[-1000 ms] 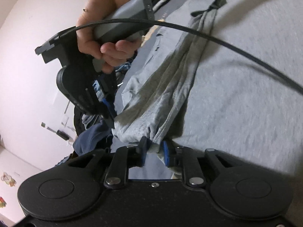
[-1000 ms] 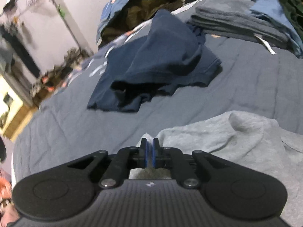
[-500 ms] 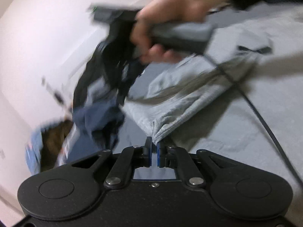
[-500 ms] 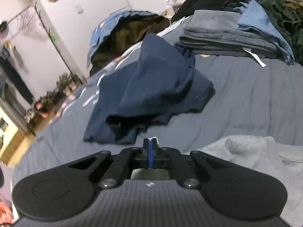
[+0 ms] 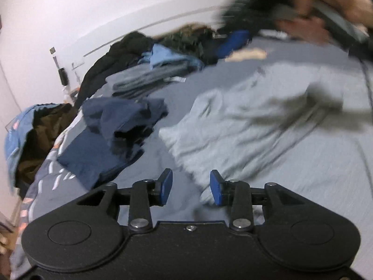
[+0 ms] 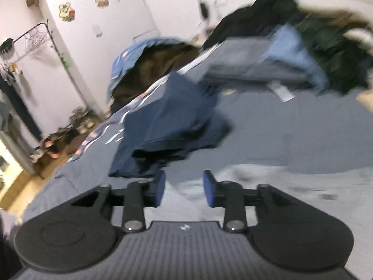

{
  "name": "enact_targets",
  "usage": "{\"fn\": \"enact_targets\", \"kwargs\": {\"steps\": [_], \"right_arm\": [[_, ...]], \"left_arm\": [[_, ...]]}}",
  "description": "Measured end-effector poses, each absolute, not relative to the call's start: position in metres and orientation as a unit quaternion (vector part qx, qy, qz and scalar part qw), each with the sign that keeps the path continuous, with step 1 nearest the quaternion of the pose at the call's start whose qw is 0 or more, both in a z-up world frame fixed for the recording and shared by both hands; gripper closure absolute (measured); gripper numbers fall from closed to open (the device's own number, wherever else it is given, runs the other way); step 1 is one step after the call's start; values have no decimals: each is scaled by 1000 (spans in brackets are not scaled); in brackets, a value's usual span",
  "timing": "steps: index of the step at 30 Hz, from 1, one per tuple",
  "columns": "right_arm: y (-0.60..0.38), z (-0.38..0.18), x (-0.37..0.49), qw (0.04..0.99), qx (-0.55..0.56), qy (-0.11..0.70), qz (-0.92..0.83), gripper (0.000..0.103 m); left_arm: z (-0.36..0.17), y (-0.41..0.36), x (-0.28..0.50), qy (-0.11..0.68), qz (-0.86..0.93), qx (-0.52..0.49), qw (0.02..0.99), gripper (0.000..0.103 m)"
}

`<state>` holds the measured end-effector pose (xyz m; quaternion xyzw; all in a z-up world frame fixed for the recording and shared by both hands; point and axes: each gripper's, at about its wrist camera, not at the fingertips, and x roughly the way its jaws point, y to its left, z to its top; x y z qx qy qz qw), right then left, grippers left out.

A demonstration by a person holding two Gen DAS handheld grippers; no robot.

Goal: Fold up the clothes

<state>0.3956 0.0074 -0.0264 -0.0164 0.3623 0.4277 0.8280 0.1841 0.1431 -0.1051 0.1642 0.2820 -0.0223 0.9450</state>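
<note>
We had the right tool (image 6: 183,187) spread wide over the grey garment (image 6: 268,186) on the bed (image 6: 279,140), with a crumpled navy shirt (image 6: 170,126) just ahead, pretty blurry.

I'm looking at a bedroom with pale, plain walls (image 6: 77,46); two cartoon stickers (image 6: 66,12) sit high on one of them. A black clothes rack (image 6: 35,37) with hangers stands against that wall, and shoes (image 6: 81,121) are heaped on the wooden floor (image 6: 21,191) below it. The bed (image 6: 291,140), covered in a grey-blue quilt, fills most of my view. The light is dim and even, and the picture is blurred
</note>
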Motion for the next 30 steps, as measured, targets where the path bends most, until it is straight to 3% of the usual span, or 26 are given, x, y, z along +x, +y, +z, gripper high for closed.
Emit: {"fn": "enact_targets", "kwargs": {"steps": [3, 8, 14, 23, 25, 27, 28, 30], "right_arm": [[-58, -16, 383, 861, -46, 348, 368, 61], [-125, -46, 341, 890, -161, 331, 268, 60], [-108, -95, 279, 852, -283, 306, 316, 59], [-103, -126, 268, 816, -385, 274, 333, 58], [-102, -133, 266, 807, -407, 266, 336, 63], [-101, -140, 264, 797, -428, 259, 338, 85], [-108, -134, 269, 815, -386, 267, 340, 98], [-127, -118, 285, 854, -269, 289, 338, 99]], "left_arm": [[-107, 118, 185, 260, -35, 207, 942, 67], [-124, 99, 193, 276, -59, 220, 934, 67], [-127, 93, 194, 283, -63, 206, 935, 64], [-124, 94, 194, 289, -78, 169, 939, 61], [-124, 92, 194, 287, -80, 168, 940, 58], [-124, 92, 194, 288, -81, 167, 940, 57], [-124, 92, 194, 289, -81, 166, 939, 57], [-126, 91, 194, 292, -81, 167, 938, 57]]}}
